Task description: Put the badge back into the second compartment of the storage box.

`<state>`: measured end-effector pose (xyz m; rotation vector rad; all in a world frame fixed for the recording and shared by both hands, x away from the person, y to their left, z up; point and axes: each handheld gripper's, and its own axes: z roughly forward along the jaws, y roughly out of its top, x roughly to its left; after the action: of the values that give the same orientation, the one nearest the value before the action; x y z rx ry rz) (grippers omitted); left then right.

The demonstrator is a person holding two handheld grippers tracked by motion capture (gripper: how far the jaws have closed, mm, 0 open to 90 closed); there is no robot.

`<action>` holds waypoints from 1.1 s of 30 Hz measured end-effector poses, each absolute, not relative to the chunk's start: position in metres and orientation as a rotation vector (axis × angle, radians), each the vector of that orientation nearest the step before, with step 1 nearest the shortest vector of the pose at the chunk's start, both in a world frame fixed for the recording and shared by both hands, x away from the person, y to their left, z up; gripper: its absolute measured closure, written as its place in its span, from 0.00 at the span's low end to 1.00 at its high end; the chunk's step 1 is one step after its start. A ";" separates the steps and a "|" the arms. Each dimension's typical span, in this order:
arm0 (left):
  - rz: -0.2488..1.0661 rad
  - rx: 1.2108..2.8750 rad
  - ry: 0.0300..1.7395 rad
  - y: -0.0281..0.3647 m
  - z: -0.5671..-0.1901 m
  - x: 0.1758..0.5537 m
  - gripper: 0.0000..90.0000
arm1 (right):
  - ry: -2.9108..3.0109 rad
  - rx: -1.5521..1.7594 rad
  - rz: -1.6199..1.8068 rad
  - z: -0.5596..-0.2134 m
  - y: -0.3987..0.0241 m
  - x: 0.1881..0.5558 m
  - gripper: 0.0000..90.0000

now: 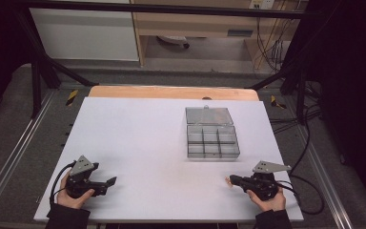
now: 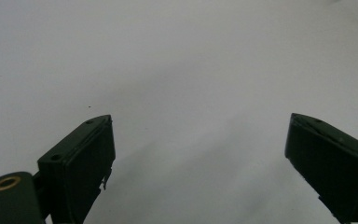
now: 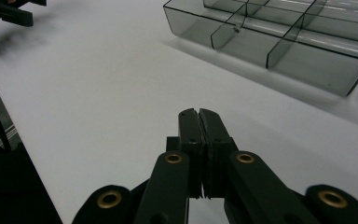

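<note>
Clear smoky-grey plastic compartment box (image 1: 212, 141) with its hinged lid (image 1: 208, 115) thrown open and lying flat on the far side, set on the white table top (image 1: 138, 143); ahead of and slightly inward from the right gripper (image 1: 230, 181), near it, well apart from the left gripper (image 1: 110, 182) and diagonally across the table from that one. Right gripper pinched fully together, pads pressed face to face in the right gripper view (image 3: 199, 126), with a small pale orange speck at the tip in the high view, too small to name, so no telling whether anything is pinched there. From the right gripper's own camera, box (image 3: 279, 37) up and to the right of the closed tips, its nearest corner compartment closest, long side running away obliquely, dividers standing upright, compartments looking bare. Left gripper spread wide (image 2: 200, 154), nothing between the pads, bare table beneath. Both resting low at the near edge of the table, held in a hand each. Right one clearly the nearer; likely a short forward reach to the near row, judging by the layout.
</note>
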<state>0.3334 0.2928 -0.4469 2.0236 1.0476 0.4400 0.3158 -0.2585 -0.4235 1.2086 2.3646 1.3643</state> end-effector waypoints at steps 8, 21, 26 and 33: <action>0.440 2.023 1.049 0.293 -0.447 0.334 0.09 | 2.338 1.209 1.368 -0.419 -0.259 0.318 0.99; 0.440 2.024 1.052 0.292 -0.448 0.334 0.09 | 2.302 1.195 1.365 -0.404 -0.260 0.324 0.99; 0.439 2.023 1.053 0.292 -0.448 0.334 0.09 | 2.286 1.189 1.367 -0.398 -0.258 0.328 0.99; 0.439 2.024 1.053 0.292 -0.448 0.334 0.09 | 2.269 1.174 1.363 -0.390 -0.254 0.334 0.99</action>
<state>0.3340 0.2922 -0.4481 2.0241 1.0531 0.4387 0.3340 -0.2541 -0.3897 1.1738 2.2690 1.3634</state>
